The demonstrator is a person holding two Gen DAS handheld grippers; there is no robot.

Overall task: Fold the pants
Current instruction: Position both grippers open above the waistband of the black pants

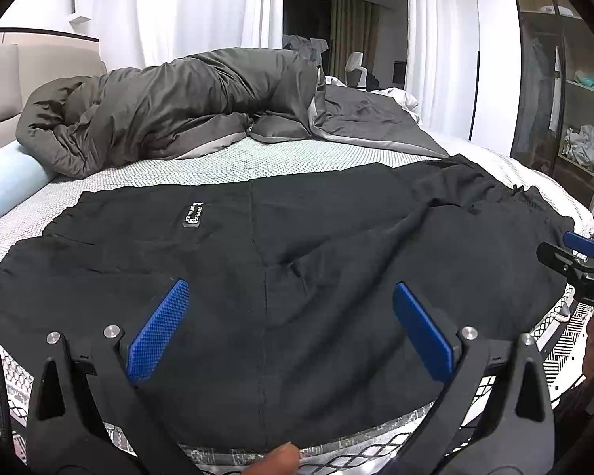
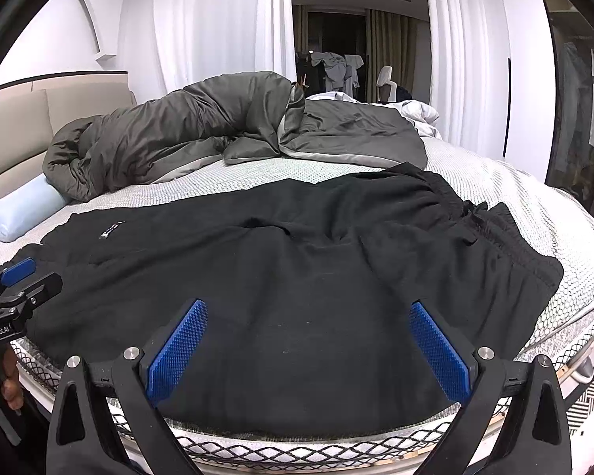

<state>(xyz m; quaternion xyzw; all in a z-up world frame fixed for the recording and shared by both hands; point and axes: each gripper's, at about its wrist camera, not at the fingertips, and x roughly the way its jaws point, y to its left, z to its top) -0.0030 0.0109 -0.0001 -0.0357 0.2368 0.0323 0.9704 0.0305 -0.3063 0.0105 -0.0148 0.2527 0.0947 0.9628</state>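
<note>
Black pants (image 1: 297,261) lie spread flat across the near part of the bed, legs to the left with a small label (image 1: 193,215), crumpled waistband to the right (image 2: 475,221). My left gripper (image 1: 291,297) is open and empty, hovering over the pants near the front edge. My right gripper (image 2: 309,312) is open and empty, also over the pants near the front edge. The right gripper shows at the right edge of the left wrist view (image 1: 578,249); the left gripper shows at the left edge of the right wrist view (image 2: 16,277).
A grey duvet (image 1: 178,111) is bunched at the back of the bed. A light blue bolster (image 1: 8,182) lies at the left by the headboard. The white patterned mattress (image 1: 217,162) shows beyond the pants. A wardrobe (image 1: 566,99) stands at the right.
</note>
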